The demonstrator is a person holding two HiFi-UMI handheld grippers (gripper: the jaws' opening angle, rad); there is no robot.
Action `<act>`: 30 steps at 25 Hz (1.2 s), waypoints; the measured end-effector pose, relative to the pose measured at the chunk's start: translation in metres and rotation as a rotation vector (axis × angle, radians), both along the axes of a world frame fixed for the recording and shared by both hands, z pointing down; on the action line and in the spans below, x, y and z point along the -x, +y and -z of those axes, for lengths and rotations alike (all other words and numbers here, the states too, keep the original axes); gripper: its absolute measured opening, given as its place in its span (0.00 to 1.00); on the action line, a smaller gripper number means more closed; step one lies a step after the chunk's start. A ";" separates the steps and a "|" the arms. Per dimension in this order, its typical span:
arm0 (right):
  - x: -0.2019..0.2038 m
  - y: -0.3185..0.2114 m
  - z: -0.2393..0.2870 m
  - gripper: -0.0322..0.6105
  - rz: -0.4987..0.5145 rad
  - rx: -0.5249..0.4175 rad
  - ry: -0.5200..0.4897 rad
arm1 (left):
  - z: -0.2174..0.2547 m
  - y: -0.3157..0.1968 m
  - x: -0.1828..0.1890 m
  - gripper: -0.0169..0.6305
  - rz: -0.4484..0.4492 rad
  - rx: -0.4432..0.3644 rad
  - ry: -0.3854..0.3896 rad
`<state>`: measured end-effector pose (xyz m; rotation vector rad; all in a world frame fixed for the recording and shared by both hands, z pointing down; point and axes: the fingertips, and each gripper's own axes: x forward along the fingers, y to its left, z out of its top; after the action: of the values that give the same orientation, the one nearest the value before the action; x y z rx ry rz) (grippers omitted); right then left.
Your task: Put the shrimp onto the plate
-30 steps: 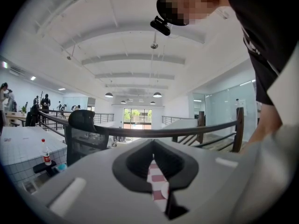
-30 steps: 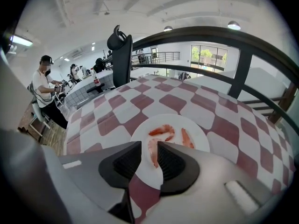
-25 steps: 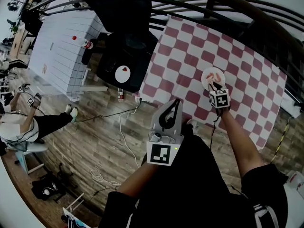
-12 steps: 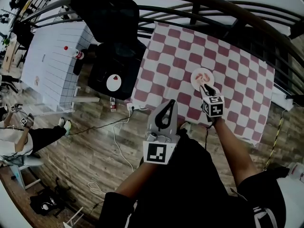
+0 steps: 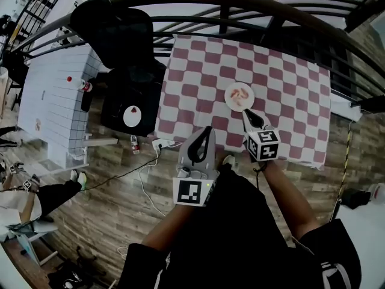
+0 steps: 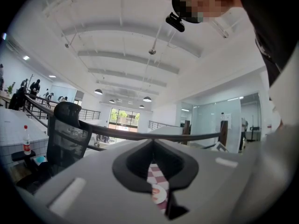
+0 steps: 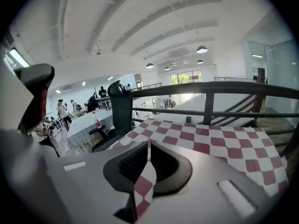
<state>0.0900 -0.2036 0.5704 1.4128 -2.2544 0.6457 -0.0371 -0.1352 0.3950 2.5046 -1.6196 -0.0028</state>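
A black chair (image 5: 117,32) is standing left of the checked table (image 5: 289,77). The left gripper (image 5: 208,131) is hovering at the table's near edge, with its jaws narrowed to a slit and empty. The shrimp (image 5: 240,93) is lying on the plate (image 5: 230,102). The right gripper (image 5: 247,114) is hanging just beside the plate; its jaws have just been closing, are almost together, and hold nothing.

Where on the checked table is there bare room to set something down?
Bare: the red-and-white checked tablecloth left of the small white plate of shrimp, right of it, and behind it toward the dark railing. Crowded only at the near edge, under the right tongs.
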 end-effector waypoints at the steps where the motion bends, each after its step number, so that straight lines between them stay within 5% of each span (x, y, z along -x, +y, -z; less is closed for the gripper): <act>1: -0.001 0.003 0.009 0.08 -0.012 -0.014 -0.008 | 0.000 0.001 -0.001 0.04 -0.010 -0.006 0.002; 14: -0.022 0.040 0.095 0.05 -0.089 -0.199 -0.036 | 0.004 -0.006 -0.039 0.04 -0.143 0.014 0.026; 19: -0.032 0.063 0.127 0.05 -0.132 -0.311 0.055 | -0.001 -0.001 -0.063 0.04 -0.237 0.004 0.048; 24: -0.041 0.081 0.158 0.05 -0.215 -0.334 -0.046 | 0.004 0.003 -0.085 0.04 -0.292 0.014 0.049; 30: -0.056 0.104 0.181 0.05 -0.254 -0.452 0.111 | 0.006 0.009 -0.106 0.04 -0.352 0.007 0.041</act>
<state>0.1458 -0.0994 0.3890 1.9165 -2.2390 0.1188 0.0687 -0.1259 0.3892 2.7273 -1.1418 -0.0064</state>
